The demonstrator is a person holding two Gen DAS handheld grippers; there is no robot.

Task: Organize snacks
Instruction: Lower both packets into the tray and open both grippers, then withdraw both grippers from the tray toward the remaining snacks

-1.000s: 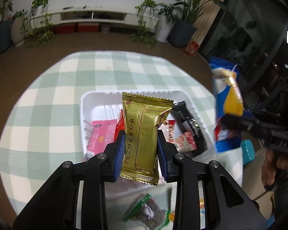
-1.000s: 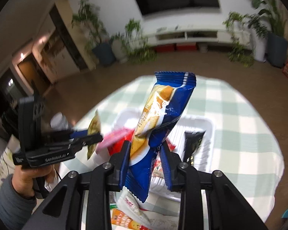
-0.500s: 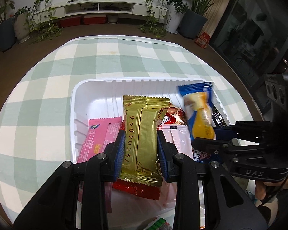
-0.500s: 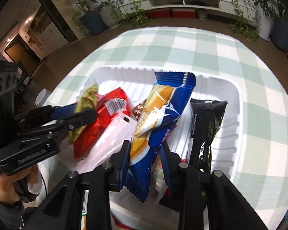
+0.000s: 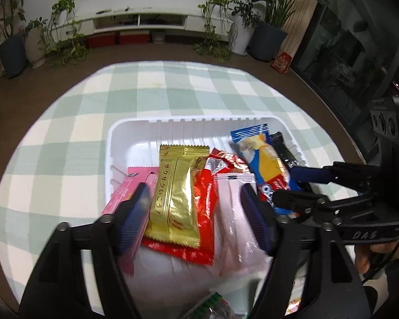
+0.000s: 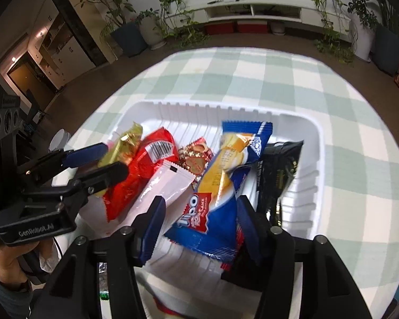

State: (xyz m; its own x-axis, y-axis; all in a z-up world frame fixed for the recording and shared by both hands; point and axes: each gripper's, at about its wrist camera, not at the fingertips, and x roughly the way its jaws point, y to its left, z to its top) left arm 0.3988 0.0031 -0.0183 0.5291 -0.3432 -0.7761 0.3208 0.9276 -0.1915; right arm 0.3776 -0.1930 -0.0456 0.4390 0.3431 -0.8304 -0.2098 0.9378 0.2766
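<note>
Both grippers stand wide apart and grip nothing: the left gripper [image 5: 196, 212] hangs over the gold packet [image 5: 174, 194], which lies loose on the red packet [image 5: 204, 207] in the white tray [image 5: 188, 122], and the right gripper [image 6: 199, 226] straddles the blue packet [image 6: 220, 186], which rests in the same tray beside the black packet [image 6: 279, 170]. By the look of it most of the sorting is done, with the pink packet [image 5: 127, 194] and white packet [image 6: 167, 186] also gathered in the tray on the checked surface [image 5: 66, 122]. A few wrappers at the near edge [image 5: 215, 303] appear to lie outside the tray and probably remain to be picked up, though they are too cut off to tell.
</note>
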